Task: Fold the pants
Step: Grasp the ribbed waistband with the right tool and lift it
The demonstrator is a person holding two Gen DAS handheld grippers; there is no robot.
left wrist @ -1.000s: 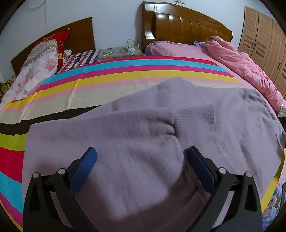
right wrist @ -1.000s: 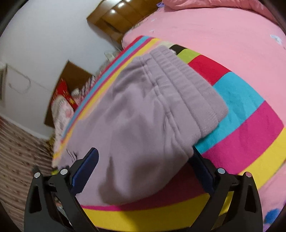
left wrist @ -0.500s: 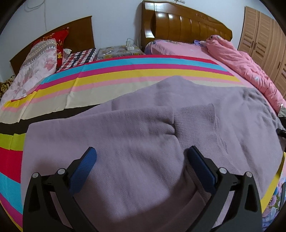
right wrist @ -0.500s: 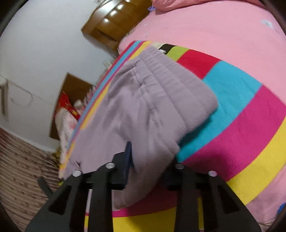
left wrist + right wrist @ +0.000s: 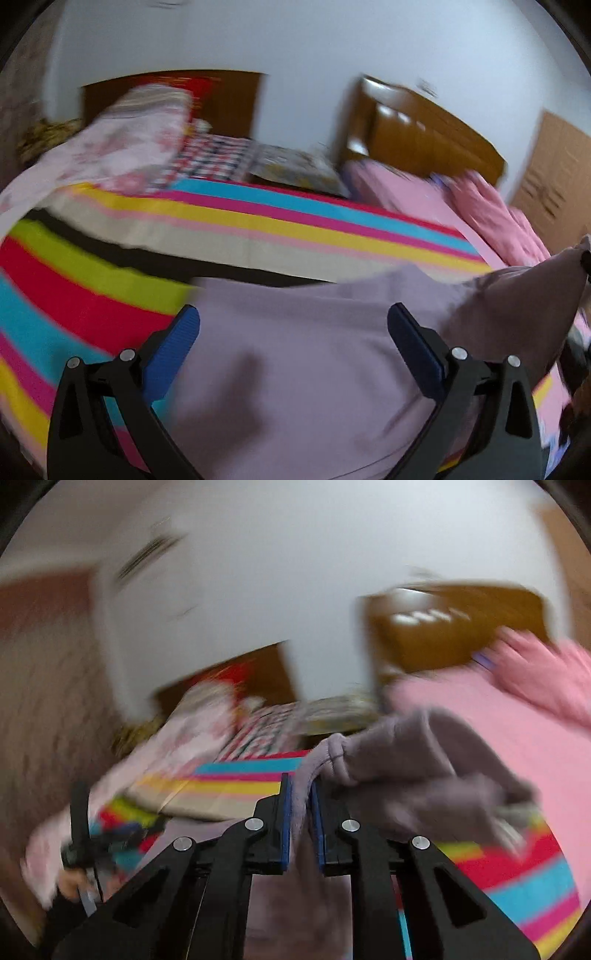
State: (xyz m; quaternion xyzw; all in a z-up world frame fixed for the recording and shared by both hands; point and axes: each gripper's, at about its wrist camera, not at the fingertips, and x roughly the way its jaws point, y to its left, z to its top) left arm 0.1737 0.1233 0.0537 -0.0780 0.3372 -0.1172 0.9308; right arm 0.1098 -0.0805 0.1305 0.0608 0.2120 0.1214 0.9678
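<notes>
The lilac knit pants (image 5: 303, 354) lie on the striped bedspread (image 5: 229, 221). My left gripper (image 5: 293, 326) is open just above them, its blue pads wide apart over the cloth. My right gripper (image 5: 301, 797) is shut on the pants (image 5: 413, 753) and holds that end lifted off the bed; the raised end shows at the right edge of the left wrist view (image 5: 546, 280). Both views are blurred by motion.
A floral pillow (image 5: 122, 147) and a checked one (image 5: 210, 158) lie at the far left. A wooden headboard (image 5: 424, 136) and a pink quilt (image 5: 495, 221) are at the far right. A wardrobe (image 5: 557, 177) stands beyond. The other hand-held gripper (image 5: 79, 834) shows at lower left.
My right gripper closed on the pants' end and lifted it up off the bed. My left gripper stayed open and swung left over the pants.
</notes>
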